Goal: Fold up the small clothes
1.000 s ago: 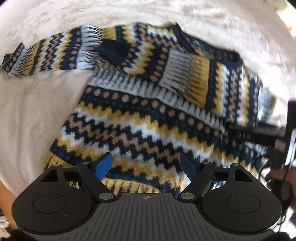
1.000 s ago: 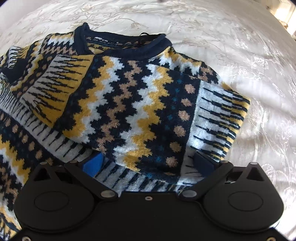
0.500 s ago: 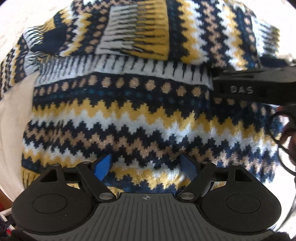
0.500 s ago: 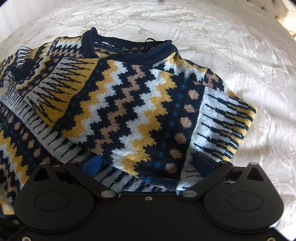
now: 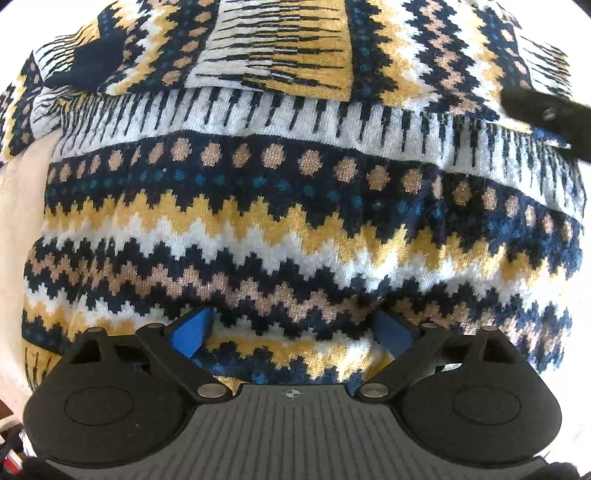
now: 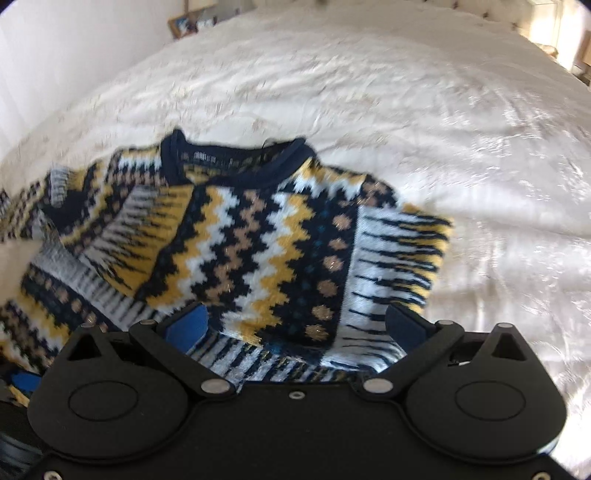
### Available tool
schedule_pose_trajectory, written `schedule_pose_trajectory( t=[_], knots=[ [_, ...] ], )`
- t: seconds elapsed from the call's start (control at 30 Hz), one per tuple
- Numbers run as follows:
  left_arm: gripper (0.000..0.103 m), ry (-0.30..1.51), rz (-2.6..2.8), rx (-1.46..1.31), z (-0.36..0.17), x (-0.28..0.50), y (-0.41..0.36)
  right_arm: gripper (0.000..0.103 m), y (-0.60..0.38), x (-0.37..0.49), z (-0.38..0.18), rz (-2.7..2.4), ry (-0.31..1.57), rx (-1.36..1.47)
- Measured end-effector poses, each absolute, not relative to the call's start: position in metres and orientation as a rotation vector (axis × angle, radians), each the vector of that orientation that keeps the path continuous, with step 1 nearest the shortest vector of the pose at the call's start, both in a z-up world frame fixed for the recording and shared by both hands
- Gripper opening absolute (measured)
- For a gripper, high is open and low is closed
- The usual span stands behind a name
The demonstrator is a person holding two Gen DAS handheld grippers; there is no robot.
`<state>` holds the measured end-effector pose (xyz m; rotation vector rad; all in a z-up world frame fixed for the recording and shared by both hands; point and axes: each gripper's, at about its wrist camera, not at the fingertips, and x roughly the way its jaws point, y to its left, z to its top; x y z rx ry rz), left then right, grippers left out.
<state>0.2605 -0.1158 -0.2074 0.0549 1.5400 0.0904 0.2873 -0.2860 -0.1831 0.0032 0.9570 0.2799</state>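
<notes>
A small knitted sweater (image 5: 295, 229) with navy, yellow, white and tan zigzag bands lies on a white bedspread (image 6: 406, 110). One sleeve is folded across its chest (image 6: 258, 243); its navy neckline (image 6: 236, 162) faces away. My left gripper (image 5: 291, 328) is open, low over the sweater's lower body near the hem, with fabric between the blue pads. My right gripper (image 6: 295, 325) is open over the folded sleeve's edge. Part of the right gripper shows at the right edge of the left wrist view (image 5: 546, 114).
The white embroidered bedspread stretches beyond and to the right of the sweater. A small picture frame (image 6: 192, 26) stands far back by the wall. The bed edge shows at lower left in the left wrist view (image 5: 11, 369).
My left gripper has moved in close over the sweater's lower body. My right gripper has pulled back and tilted up, so more bed shows. Both stay open.
</notes>
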Motion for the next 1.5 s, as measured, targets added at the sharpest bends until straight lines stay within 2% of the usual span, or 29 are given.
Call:
schedule_pose_trajectory(
  t=[0.23,0.33,0.4,0.5,0.63,0.87,1.13,1.33,1.5],
  knots=[
    [0.101,1.476,0.044,0.033,-0.214,0.239,-0.100,0.102,-0.281,0.266,-0.156,0.256,0.902,0.009],
    [0.097,1.431,0.007,-0.007,-0.208,0.227,-0.088,0.102,-0.269,0.255,-0.150,0.252,0.924,-0.013],
    [0.090,1.395,-0.026,-0.038,-0.202,0.217,-0.078,0.102,-0.258,0.247,-0.148,0.253,0.947,-0.037],
    [0.089,1.356,-0.122,-0.115,-0.189,0.199,-0.052,0.102,-0.239,0.236,-0.148,0.238,0.975,-0.087],
    [0.089,1.301,-0.172,-0.224,-0.169,0.179,0.003,0.102,-0.213,0.228,-0.144,0.201,1.011,-0.120],
    [0.089,0.978,0.060,-0.333,-0.121,0.151,0.159,0.102,-0.158,0.231,-0.120,0.173,1.035,-0.098],
    [0.089,0.853,0.345,-0.543,-0.121,0.164,0.332,0.102,-0.090,0.241,-0.097,0.205,1.030,-0.109],
    [0.089,0.794,0.432,-0.614,-0.129,0.180,0.393,0.102,-0.052,0.242,-0.093,0.231,1.041,-0.146],
    [0.087,0.786,0.407,-0.616,-0.140,0.204,0.404,0.102,-0.033,0.248,-0.095,0.249,1.061,-0.184]
  ],
)
